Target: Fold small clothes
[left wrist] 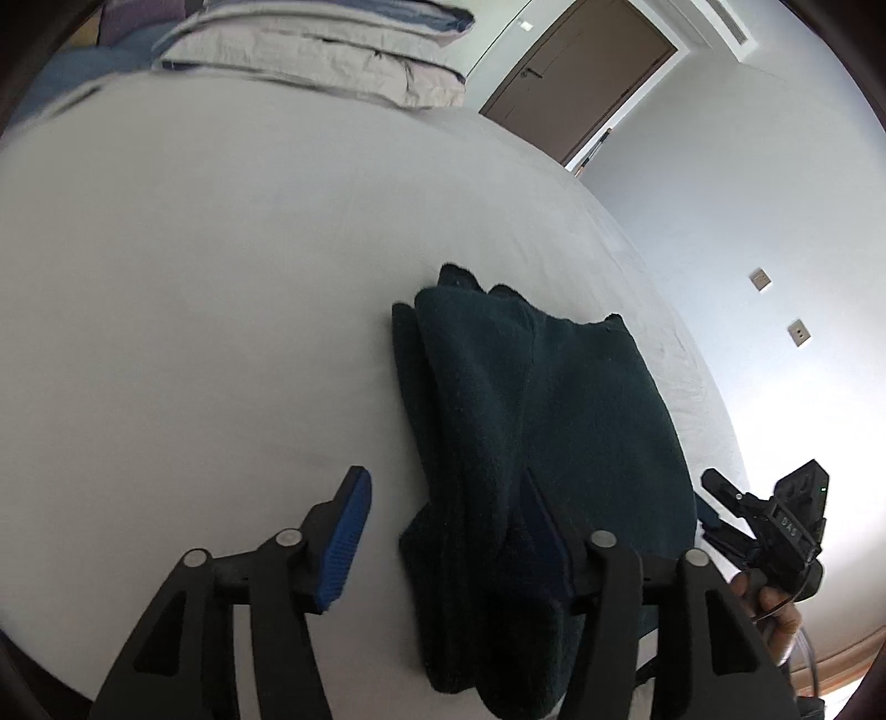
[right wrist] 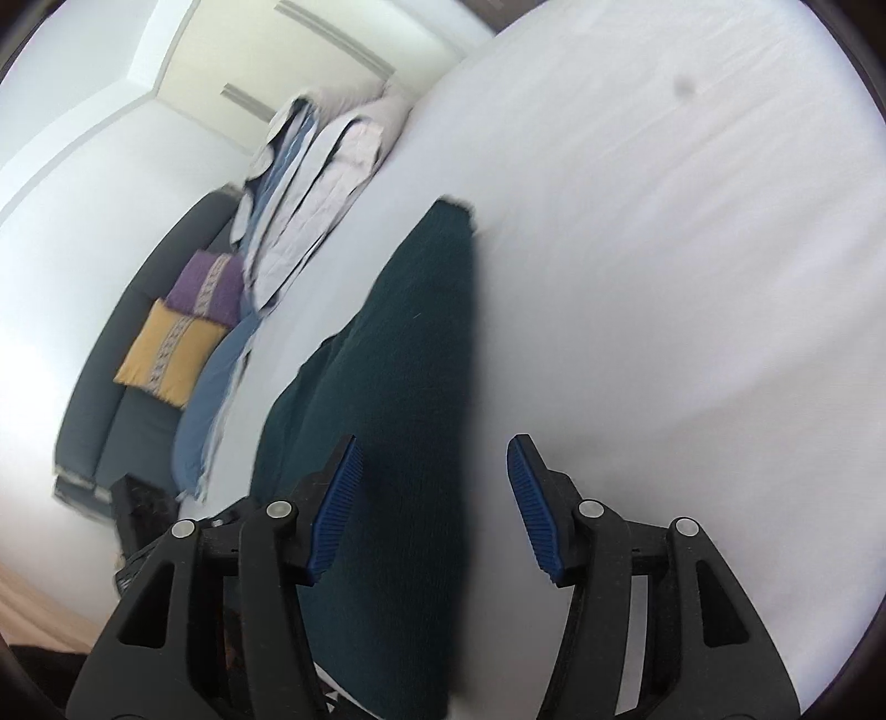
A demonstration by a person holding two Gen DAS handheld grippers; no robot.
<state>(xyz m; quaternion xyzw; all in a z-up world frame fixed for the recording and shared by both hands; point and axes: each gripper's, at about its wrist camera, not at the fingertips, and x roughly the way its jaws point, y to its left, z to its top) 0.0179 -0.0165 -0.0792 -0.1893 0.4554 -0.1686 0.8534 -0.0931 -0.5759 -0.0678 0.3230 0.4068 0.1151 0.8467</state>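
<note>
A dark green garment (left wrist: 531, 421) lies folded into a long strip on the white bed sheet (left wrist: 194, 277). My left gripper (left wrist: 443, 531) is open over its near end; the right finger rests on the cloth, the left finger (left wrist: 346, 537) over bare sheet. The right gripper (left wrist: 775, 531) shows at the garment's right edge. In the right wrist view the garment (right wrist: 410, 360) runs away from me on the sheet (right wrist: 692, 249). My right gripper (right wrist: 437, 504) is open, its jaws straddling the garment's edge, nothing held.
Folded grey and blue bedding (left wrist: 332, 50) is stacked at the bed's far end, also in the right wrist view (right wrist: 315, 160). A dark sofa with yellow (right wrist: 166, 354) and purple cushions stands beyond. A brown door (left wrist: 581, 72) and wall are at right.
</note>
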